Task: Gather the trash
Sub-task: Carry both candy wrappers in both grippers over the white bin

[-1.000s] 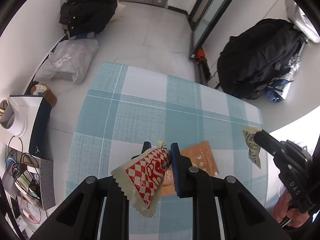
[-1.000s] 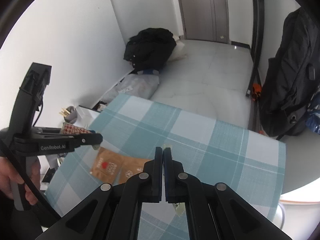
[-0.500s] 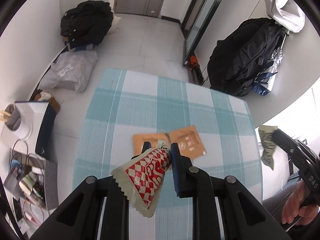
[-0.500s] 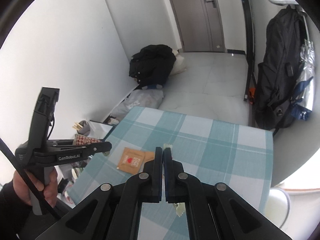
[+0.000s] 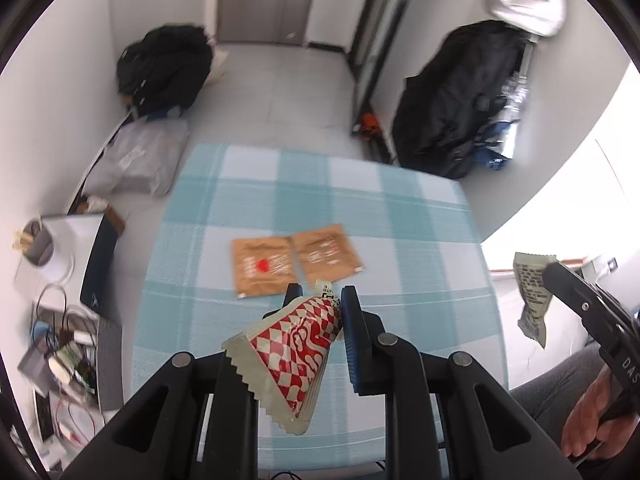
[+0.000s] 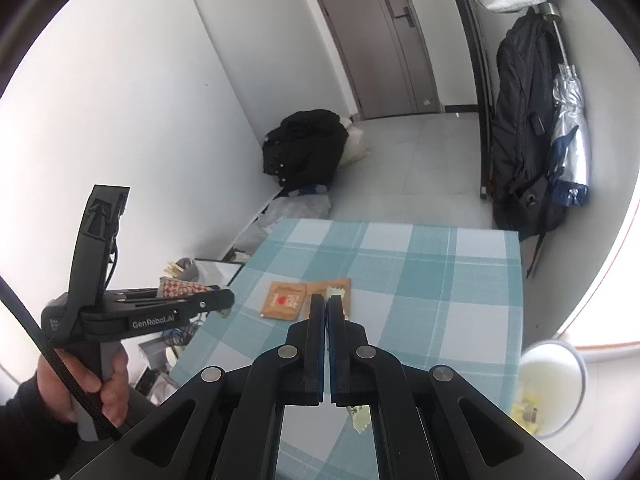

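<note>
**Two wrappers held above the table**

Checked cloth (image 5: pixel 280 184) covers the table, with two brown sachets (image 5: pixel 296 258) lying side by side. My left gripper (image 5: pixel 318 300) pinches a red wrapper (image 5: pixel 292 350); my right gripper (image 6: pixel 327 306) is pressed together on a pale wrapper (image 5: pixel 530 296). Beside the table stands a white bin (image 6: pixel 554 384).

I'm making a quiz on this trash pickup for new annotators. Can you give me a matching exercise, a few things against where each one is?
Things:
1. red-checked wrapper
2. pale green wrapper
3. two brown sachets
4. white bin

Places:
A. lying on the checked tablecloth
B. on the floor beside the table
C. clamped in the right gripper
D. clamped in the left gripper

Pairs: 1-D, 2-C, 3-A, 4-B
</note>
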`<state>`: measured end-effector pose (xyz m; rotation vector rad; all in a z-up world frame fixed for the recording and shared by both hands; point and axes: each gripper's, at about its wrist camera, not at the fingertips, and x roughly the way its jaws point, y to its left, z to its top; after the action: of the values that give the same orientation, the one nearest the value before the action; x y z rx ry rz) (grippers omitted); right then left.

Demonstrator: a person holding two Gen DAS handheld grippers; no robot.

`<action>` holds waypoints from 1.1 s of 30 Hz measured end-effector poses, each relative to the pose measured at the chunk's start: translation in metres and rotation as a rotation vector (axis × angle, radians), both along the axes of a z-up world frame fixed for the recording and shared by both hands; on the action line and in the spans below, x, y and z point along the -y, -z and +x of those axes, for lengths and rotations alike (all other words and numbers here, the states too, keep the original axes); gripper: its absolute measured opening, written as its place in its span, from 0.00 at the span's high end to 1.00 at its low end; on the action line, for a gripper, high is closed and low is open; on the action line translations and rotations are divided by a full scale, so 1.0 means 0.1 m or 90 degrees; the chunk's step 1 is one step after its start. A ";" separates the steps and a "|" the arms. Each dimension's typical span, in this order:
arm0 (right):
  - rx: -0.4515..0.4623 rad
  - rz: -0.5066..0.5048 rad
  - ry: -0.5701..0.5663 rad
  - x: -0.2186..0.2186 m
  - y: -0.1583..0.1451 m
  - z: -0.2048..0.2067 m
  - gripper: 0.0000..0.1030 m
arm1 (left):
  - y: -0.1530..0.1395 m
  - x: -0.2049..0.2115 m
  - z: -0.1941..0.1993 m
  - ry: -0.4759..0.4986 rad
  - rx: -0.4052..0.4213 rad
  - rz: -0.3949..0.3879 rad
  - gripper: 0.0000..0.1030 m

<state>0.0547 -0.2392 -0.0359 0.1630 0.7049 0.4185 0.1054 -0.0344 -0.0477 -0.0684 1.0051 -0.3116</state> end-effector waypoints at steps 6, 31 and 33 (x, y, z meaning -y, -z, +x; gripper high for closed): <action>0.034 0.011 0.013 0.25 -0.18 -0.19 0.99 | -0.17 0.29 -0.03 0.026 0.011 -0.007 0.85; 0.078 0.049 0.259 2.56 -0.68 -0.35 0.99 | -0.30 2.54 0.28 0.250 -0.027 -0.058 0.85; 0.065 0.051 0.277 2.73 -0.58 -0.34 0.99 | -0.16 2.78 0.32 0.277 -0.053 -0.053 0.85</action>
<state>0.0202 -0.5122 0.0221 0.3604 0.5326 0.0378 0.1369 -0.3127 -0.0314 0.0642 1.0860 -0.7543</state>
